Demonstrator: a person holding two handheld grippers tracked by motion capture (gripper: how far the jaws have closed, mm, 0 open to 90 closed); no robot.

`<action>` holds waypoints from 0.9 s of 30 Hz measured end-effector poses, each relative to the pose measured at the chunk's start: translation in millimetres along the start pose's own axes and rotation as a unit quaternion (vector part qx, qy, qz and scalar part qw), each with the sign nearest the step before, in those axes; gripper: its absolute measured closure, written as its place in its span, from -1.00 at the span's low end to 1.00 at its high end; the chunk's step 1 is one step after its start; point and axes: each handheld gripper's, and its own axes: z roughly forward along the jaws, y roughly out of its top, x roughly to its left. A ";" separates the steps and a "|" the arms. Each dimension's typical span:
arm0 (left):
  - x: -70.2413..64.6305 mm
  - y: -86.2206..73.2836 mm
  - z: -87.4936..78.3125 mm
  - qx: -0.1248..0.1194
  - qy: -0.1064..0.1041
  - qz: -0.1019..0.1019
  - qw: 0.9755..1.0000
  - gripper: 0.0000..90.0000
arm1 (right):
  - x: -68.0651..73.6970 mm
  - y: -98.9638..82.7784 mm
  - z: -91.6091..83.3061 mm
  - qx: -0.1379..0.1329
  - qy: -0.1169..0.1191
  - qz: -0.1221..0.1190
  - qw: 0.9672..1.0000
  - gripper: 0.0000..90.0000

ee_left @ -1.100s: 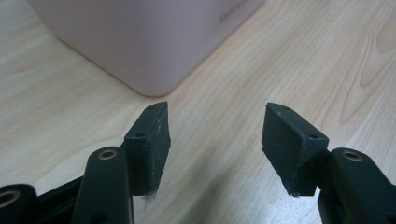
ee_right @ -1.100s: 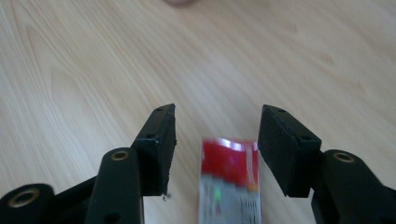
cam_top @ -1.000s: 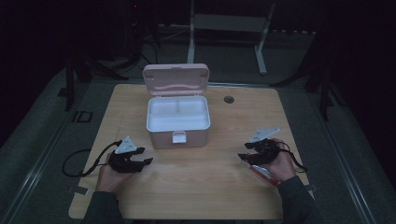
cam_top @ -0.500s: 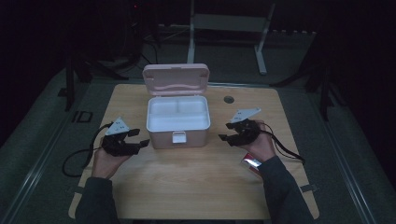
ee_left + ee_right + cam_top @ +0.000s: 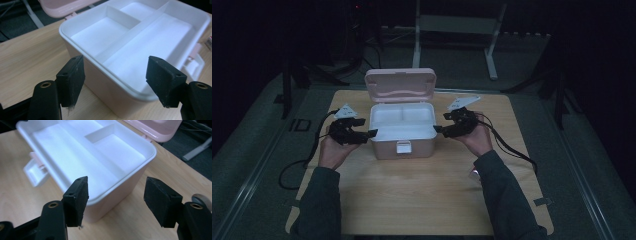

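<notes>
**Clerk:** Item one, leftmost?

**Holder:** My left gripper (image 5: 362, 134), black two-jaw tongs with a grey three-cornered plate on top. Jaws stood released, spread wide, nothing between them. It hovered just beside the left wall of the box; its own view looked past a near corner of the rim.

**Clerk:** Item two?

**Holder:** Pale pink moulded plastic box (image 5: 403, 145), rounded corners, smooth and glossy, at the middle of the light wooden table (image 5: 422, 200). Its hinged pink lid (image 5: 400, 85) stood upright at the back. Inside sat a white tray (image 5: 140, 47), matt, with thin dividers making one long compartment and two smaller ones, all empty. A pale latch tab (image 5: 403, 147) hung on the front wall.

**Clerk:** Item three?

**Holder:** My right gripper (image 5: 444, 129), same make, jaws likewise unclenched and empty, just beside the right wall.

**Clerk:** Handling note?

**Holder:** I judged the step to be taking the box from both sides. The plastic looked slick and thin, so the pads should meet the walls squarely below the rim, both sides level, pressing evenly, or the box could skew or slip.
</notes>
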 end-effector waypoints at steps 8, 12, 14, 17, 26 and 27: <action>0.7 -3.1 18.9 0.019 0.003 -0.007 1.000 -0.31 | -3.0 2.9 21.6 0.014 0.001 0.013 1.000 -0.20; 4.7 -5.0 21.0 0.016 -0.007 -0.021 1.000 -0.27 | -2.2 1.1 30.9 0.028 0.004 0.011 1.000 -0.20; 5.2 -4.9 21.5 0.019 -0.007 -0.022 1.000 -0.26 | -1.3 0.3 34.4 0.035 0.006 0.009 0.999 -0.19; 4.7 -4.9 23.6 0.025 -0.004 -0.024 0.999 -0.23 | -0.1 -1.6 37.6 0.039 0.017 0.006 0.999 -0.14; -6.0 -4.6 30.8 0.021 -0.024 -0.027 0.999 -0.22 | -1.7 -9.5 25.5 0.045 0.016 -0.001 0.999 -0.13; -8.3 -3.9 31.8 0.021 -0.026 -0.027 0.999 -0.22 | -2.7 -11.5 23.2 0.044 0.018 0.000 0.999 -0.13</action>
